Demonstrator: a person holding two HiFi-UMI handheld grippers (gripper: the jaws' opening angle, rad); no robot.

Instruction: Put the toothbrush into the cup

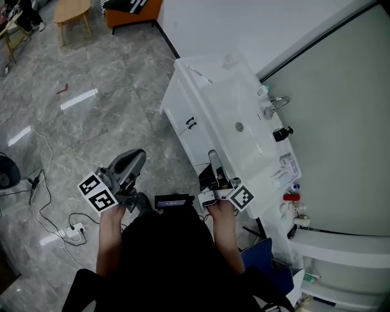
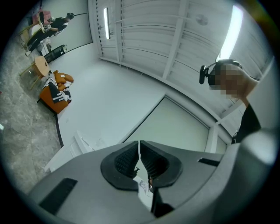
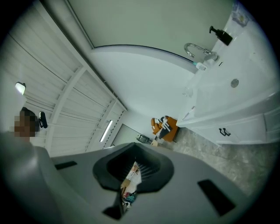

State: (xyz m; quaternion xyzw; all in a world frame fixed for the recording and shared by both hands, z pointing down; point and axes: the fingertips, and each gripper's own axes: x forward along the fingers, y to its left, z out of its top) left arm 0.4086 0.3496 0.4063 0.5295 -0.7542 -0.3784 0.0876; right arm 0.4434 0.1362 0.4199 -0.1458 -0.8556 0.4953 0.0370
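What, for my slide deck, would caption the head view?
Facing a white sink vanity, the left gripper and right gripper are both shut and empty, short of the faucet.

This looks to me like a bathroom corner mocked up inside a big open hall. On my right runs a white desk (image 1: 210,76) with cupboard doors, a sunk basin (image 1: 231,109), a chrome tap (image 1: 275,105), a black pump bottle (image 1: 281,133) and small toiletries (image 1: 287,177) towards its near end. The grey marbled floor (image 1: 109,122) carries loose cables (image 1: 46,183) and a power strip (image 1: 74,230). Far off stand an orange sofa (image 1: 146,15) and a wooden stool (image 1: 72,12).
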